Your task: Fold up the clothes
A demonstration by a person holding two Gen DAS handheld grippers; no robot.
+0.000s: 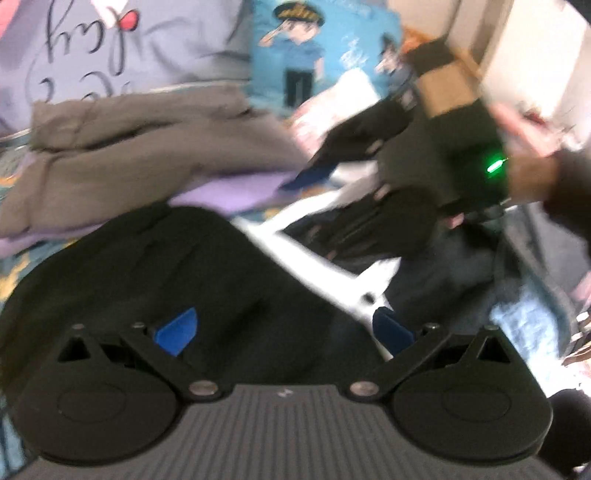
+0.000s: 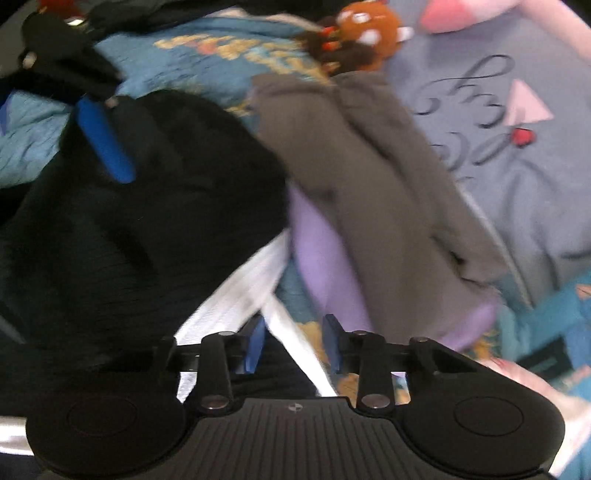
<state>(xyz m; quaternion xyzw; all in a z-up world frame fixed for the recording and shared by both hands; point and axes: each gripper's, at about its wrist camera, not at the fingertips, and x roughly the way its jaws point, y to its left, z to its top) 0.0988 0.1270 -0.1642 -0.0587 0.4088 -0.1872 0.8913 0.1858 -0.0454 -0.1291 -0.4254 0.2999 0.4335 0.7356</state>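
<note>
Black cloth (image 1: 155, 280) with a white stripe (image 1: 317, 266) fills the space right under my left gripper (image 1: 284, 336), whose jaws stand wide apart over it with nothing pinched between them. From my right gripper (image 2: 293, 345), I see the jaws part-way apart, with the white stripe running between the blue pads; whether they press on it I cannot tell. Both views are blurred. Beyond the black garment lies a folded grey garment (image 2: 373, 184) on top of a purple one (image 2: 325, 266), all resting on a blue patterned bedspread (image 2: 207, 51). A stuffed toy (image 2: 362, 33) sits at the far edge.
</note>
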